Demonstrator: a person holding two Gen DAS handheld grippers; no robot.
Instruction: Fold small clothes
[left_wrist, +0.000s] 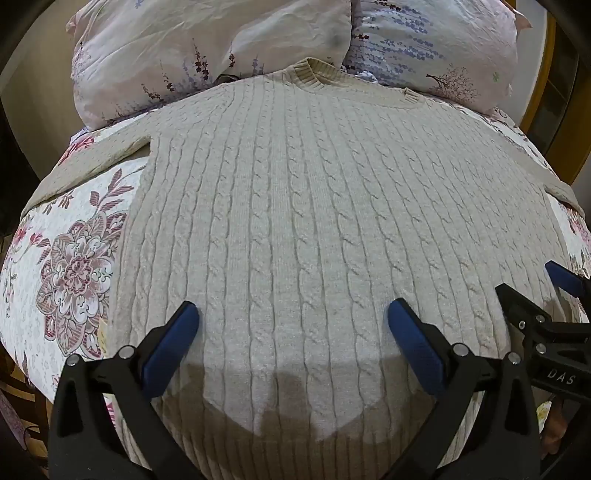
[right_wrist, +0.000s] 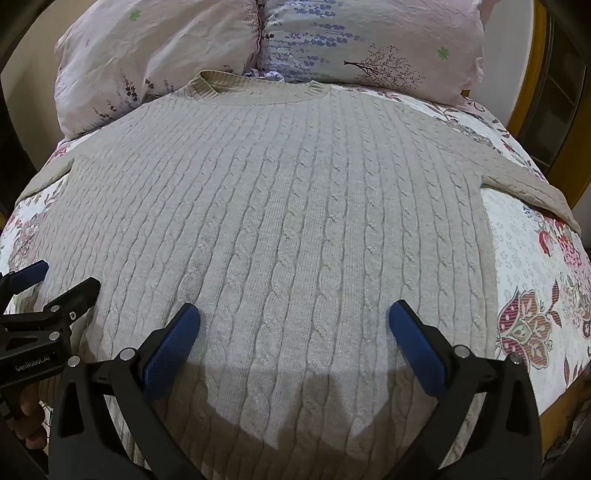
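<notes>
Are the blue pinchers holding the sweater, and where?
No, nothing is held. The left gripper and the right gripper are both open above the sweater, which lies flat on the bed.

Left gripper (left_wrist: 291, 317), right gripper (right_wrist: 293, 317): black frames, blue textured pads, silver rivets, white "GenRobot.AI" lettering.

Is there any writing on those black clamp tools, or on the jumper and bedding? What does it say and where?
"DAS": white letters on the black body of the right hand-held gripper, at the edge of the left wrist view; the word may be cut off.
"GenRobot.AI": white letters on the black body of the left hand-held gripper, seen in the right wrist view.
No writing shows on the sweater, the pillows or the bedspread.
</notes>
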